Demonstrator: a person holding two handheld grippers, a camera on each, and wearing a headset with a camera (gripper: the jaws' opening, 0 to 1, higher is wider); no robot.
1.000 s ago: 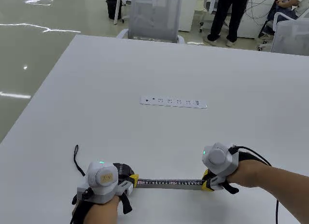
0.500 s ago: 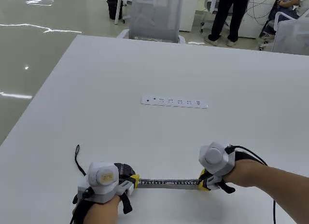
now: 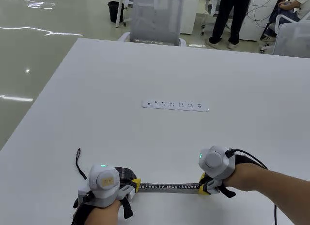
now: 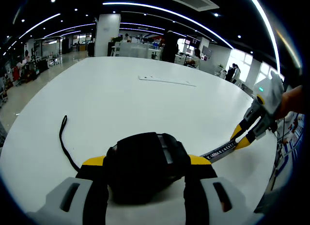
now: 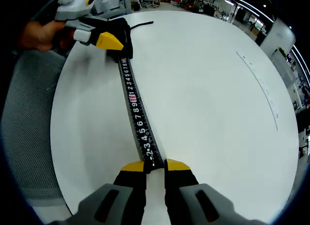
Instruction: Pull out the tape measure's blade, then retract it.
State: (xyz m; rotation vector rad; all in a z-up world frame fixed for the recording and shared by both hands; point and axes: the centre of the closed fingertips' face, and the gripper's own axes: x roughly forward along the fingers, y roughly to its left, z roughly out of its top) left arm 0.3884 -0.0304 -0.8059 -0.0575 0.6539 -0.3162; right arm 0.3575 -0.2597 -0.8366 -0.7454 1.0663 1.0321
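Note:
The black tape measure case (image 3: 124, 176) lies near the front edge of the white table (image 3: 145, 70), and my left gripper (image 3: 127, 187) is shut on it. In the left gripper view the yellow-tipped jaws clamp both sides of the case (image 4: 145, 167). The blade (image 3: 168, 187) runs right from the case to my right gripper (image 3: 202, 187), which is shut on the blade's end. The right gripper view has the numbered blade (image 5: 133, 101) stretching from the right gripper (image 5: 155, 165) to the case (image 5: 117, 30). A black wrist strap (image 3: 77, 160) trails left of the case.
A white power strip (image 3: 175, 105) lies flat in the middle of the table. A grey mesh chair (image 3: 155, 14) stands at the far edge. People stand and sit at the back right. The table's front edge is close below both grippers.
My right gripper has moved slightly left toward the case, so the exposed blade is a little shorter. The left gripper and case stay in place.

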